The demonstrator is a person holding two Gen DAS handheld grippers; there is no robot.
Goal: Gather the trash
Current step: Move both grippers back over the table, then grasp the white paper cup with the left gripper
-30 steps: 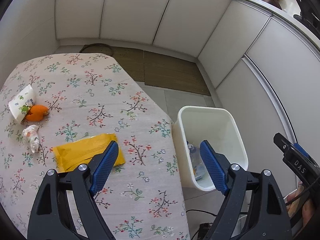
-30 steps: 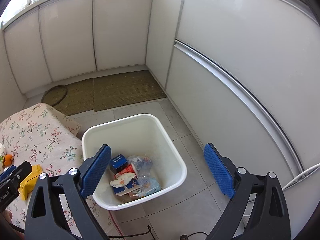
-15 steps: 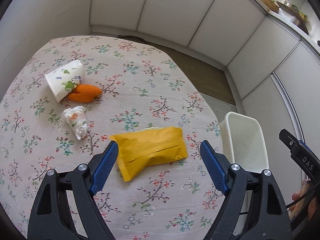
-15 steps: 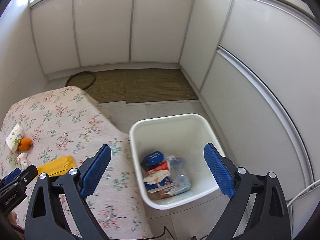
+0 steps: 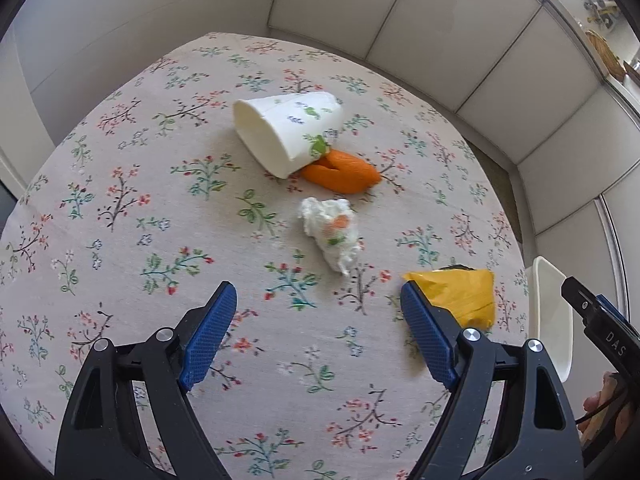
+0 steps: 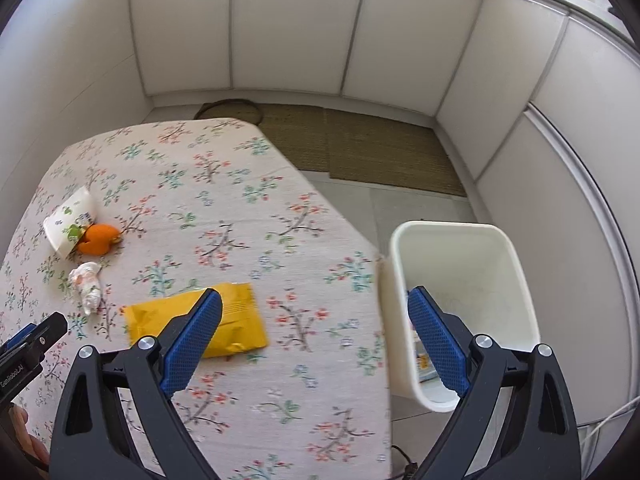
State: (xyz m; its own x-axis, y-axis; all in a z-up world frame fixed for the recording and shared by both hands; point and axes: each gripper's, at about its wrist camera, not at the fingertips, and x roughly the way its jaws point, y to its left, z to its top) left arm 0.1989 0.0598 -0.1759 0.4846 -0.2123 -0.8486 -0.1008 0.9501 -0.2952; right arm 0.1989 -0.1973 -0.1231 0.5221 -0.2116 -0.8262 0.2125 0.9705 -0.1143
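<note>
On the floral tablecloth lie a tipped white paper cup, an orange peel against it, a crumpled white tissue and a yellow wrapper. My left gripper is open and empty, hovering just short of the tissue. My right gripper is open and empty above the table's right edge, its left finger over the yellow wrapper. The white bin stands on the floor beside the table. The cup, peel and tissue show at left in the right wrist view.
White cabinet fronts ring the room. A woven mat lies on the tiled floor beyond the table. The bin's rim shows at the right edge of the left wrist view, with the other gripper's body in front.
Both grippers have swung left from the bin toward the table. The left one now faces the tissue and cup instead of the yellow wrapper. Both stay open.
</note>
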